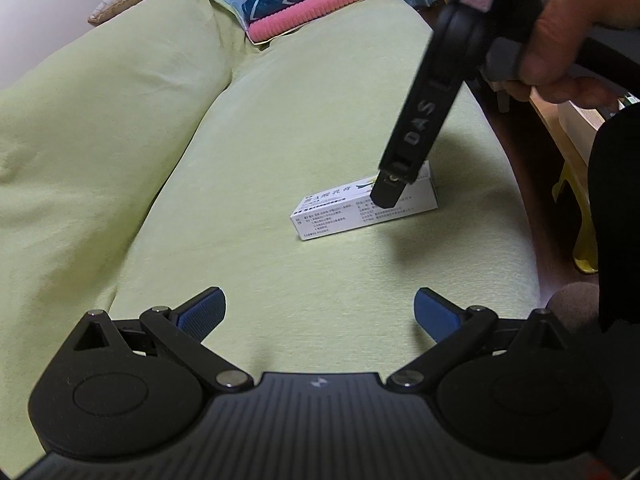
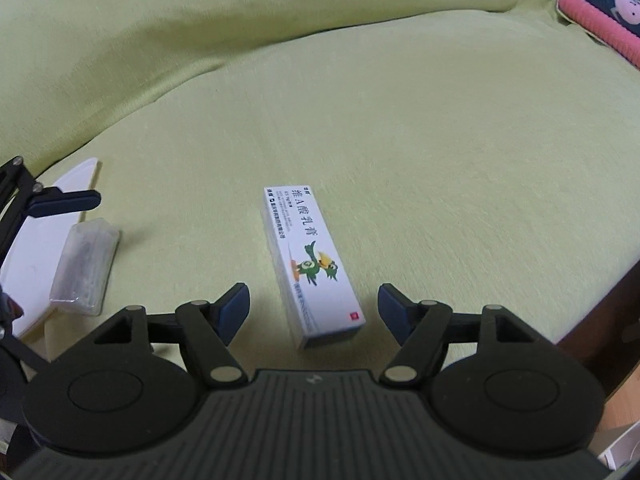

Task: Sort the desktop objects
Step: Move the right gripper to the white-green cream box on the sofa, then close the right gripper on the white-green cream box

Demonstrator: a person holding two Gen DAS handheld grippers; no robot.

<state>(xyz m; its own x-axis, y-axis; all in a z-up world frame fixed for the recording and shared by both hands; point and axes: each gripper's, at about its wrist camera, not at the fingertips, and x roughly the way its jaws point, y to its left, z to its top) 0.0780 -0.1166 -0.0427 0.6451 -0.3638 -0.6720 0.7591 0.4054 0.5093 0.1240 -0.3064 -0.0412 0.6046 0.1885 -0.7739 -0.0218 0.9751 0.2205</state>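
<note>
The ointment box (image 2: 314, 266), a long white carton with a green bird printed on its top face, lies flat on the green-covered cushion (image 2: 440, 152), near the cushion's front edge and roughly midway along it. Its long axis runs away from my right gripper (image 2: 314, 312); the near end sits between the two blue pads, which stand clear of it on both sides. The right gripper is open and holds nothing. In the left wrist view, one finger (image 1: 386, 194) of that gripper hangs over the box's far end; I cannot tell whether it touches the carton.

My left gripper (image 1: 320, 314) is also open and empty, poised above bare cushion well short of the box.

Toward the cushion's left end, as the right wrist view shows it, a small clear plastic case (image 2: 86, 266) rests partly on a white tray (image 2: 28, 256). One finger of the left gripper crosses above that tray. At the cushion's far right corner lies a folded cloth item (image 2: 596, 12) with a pink ribbed band, well apart from the box.

Step in hand, as I judge it: approach and alignment for picking up the box; no grasp is made yet.

Next move calls for:
1. Advancing the right gripper until the pads flank the carton's long sides near its middle.
2. Lowering until the pads reach the side walls.
3. Closing gently; thin card will likely crush under excess force.
4. Lifting level toward the tray, which is probably the sorting destination.
</note>
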